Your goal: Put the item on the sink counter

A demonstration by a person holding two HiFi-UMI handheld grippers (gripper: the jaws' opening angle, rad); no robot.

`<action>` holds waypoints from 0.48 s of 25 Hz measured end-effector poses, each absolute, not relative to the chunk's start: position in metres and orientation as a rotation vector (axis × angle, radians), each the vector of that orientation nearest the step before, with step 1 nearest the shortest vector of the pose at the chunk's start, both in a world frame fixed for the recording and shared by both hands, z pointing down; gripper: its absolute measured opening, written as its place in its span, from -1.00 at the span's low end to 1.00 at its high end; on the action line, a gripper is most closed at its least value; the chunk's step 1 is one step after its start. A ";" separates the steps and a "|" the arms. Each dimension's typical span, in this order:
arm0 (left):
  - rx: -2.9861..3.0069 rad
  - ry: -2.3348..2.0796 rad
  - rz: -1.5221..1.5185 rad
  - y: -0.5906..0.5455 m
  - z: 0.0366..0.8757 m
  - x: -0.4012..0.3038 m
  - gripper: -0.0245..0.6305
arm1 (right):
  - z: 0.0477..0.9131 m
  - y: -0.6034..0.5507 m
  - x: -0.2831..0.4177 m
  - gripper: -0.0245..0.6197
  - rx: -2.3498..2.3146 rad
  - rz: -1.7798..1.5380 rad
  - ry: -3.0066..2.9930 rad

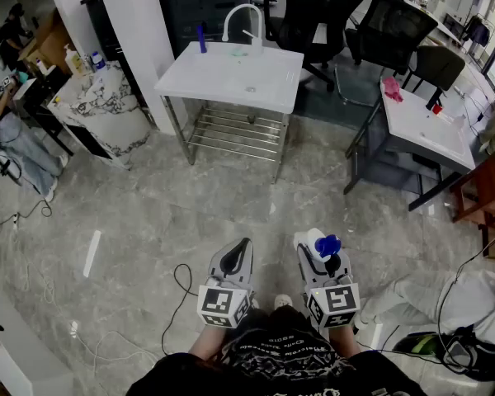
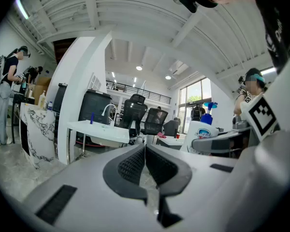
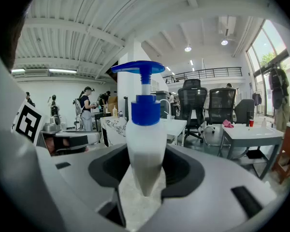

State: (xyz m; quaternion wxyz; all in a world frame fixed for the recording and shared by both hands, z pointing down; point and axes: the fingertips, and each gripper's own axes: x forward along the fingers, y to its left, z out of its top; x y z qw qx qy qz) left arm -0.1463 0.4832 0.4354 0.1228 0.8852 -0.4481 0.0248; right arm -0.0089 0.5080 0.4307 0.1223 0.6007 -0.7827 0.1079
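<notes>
A white pump bottle with a blue pump head stands upright between the jaws of my right gripper, and the pads press on both its sides. The head view has that bottle at the tip of the right gripper, low in the picture, close to my body. My left gripper hangs beside it, its jaws together with nothing between them. The white sink counter with a curved white tap stands far ahead across the floor. It also shows small in the left gripper view as the sink counter.
A marble-patterned counter with bottles stands left of the sink counter. A grey desk with a pink cloth and black office chairs are at right. Cables lie on the floor near my feet. People stand at far left.
</notes>
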 end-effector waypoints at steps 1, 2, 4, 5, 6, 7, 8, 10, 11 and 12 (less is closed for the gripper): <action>2.581 -1.313 0.068 0.485 0.434 -0.148 -0.90 | 0.430 0.511 -0.010 -0.31 1.757 0.313 -2.288; 2.579 -1.319 0.064 0.487 0.433 -0.149 -0.90 | 0.429 0.514 -0.010 -0.31 1.760 0.313 -2.292; 2.579 -1.323 0.060 0.492 0.431 -0.151 -0.90 | 0.428 0.521 -0.010 -0.30 1.769 0.322 -2.292; 2.583 -1.321 0.059 0.494 0.430 -0.150 -0.90 | 0.429 0.524 -0.009 -0.31 1.774 0.328 -2.289; 2.590 -1.317 0.060 0.497 0.428 -0.149 -0.90 | 0.429 0.527 -0.008 -0.31 1.781 0.335 -2.285; 2.598 -1.313 0.059 0.498 0.427 -0.148 -0.90 | 0.429 0.528 -0.007 -0.31 1.788 0.339 -2.280; 2.605 -1.307 0.058 0.499 0.426 -0.147 -0.90 | 0.429 0.530 -0.006 -0.31 1.796 0.342 -2.277; 2.613 -1.293 0.052 0.501 0.425 -0.147 -0.90 | 0.429 0.533 -0.007 -0.31 1.804 0.354 -2.281; 2.614 -1.286 0.050 0.502 0.426 -0.148 -0.90 | 0.429 0.535 -0.008 -0.31 1.807 0.369 -2.292; 2.616 -1.280 0.048 0.503 0.427 -0.150 -0.90 | 0.430 0.537 -0.009 -0.30 1.812 0.388 -2.306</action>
